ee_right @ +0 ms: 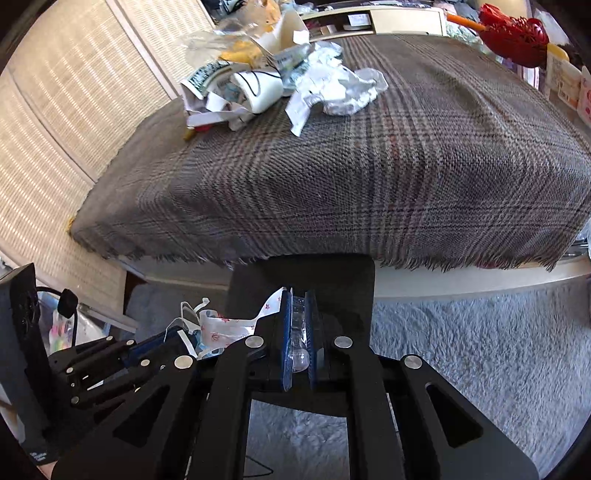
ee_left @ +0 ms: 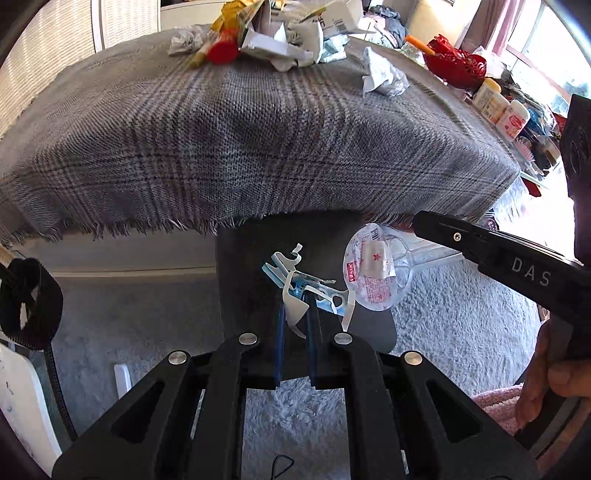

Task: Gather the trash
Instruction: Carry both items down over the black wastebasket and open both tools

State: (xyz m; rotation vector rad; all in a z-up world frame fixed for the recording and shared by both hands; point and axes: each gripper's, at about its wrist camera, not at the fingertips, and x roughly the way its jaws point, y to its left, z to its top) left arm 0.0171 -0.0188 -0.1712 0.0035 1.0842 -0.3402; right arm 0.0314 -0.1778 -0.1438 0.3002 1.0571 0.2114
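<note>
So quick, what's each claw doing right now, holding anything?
Left gripper: shut on a white and blue wrapper scrap.
Right gripper: shut on a clear plastic package.

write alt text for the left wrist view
The left gripper pinches a torn white-and-blue wrapper, while the right gripper beside it holds a round clear blister pack. Behind them, a plaid-covered table carries a trash pile at its far edge.
</note>
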